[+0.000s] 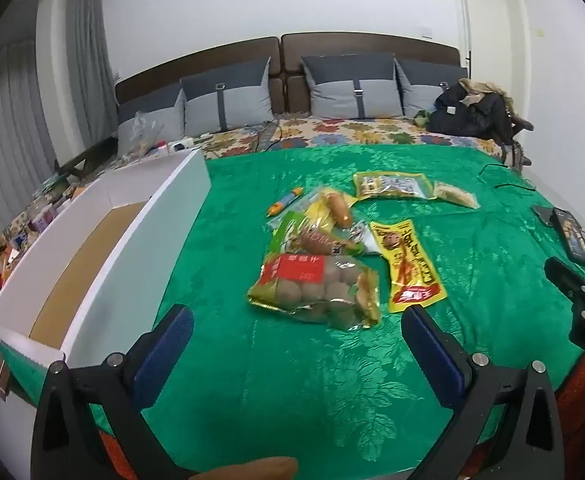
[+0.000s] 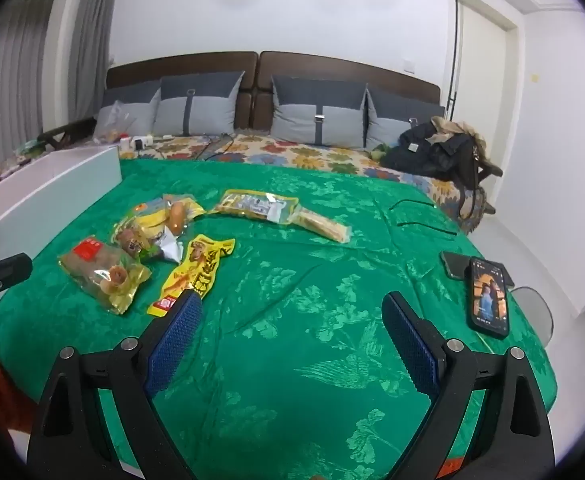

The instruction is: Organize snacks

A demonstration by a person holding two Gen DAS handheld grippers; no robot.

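Green bedspread (image 1: 292, 380): only left view shows the box's (image 1: 92, 248) cardboard floor.

Glossy plastic snack packets (image 1: 316, 292) — on shiny green cloth (image 1: 276, 380).

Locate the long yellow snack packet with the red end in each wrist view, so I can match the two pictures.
Left wrist view: the long yellow snack packet lies right of centre, just beyond the right fingertip of the open left gripper.
Right wrist view: the packet lies left of centre, its red end at that gripper's left fingertip.
Shared landmark: the white box, left of the snacks in both.
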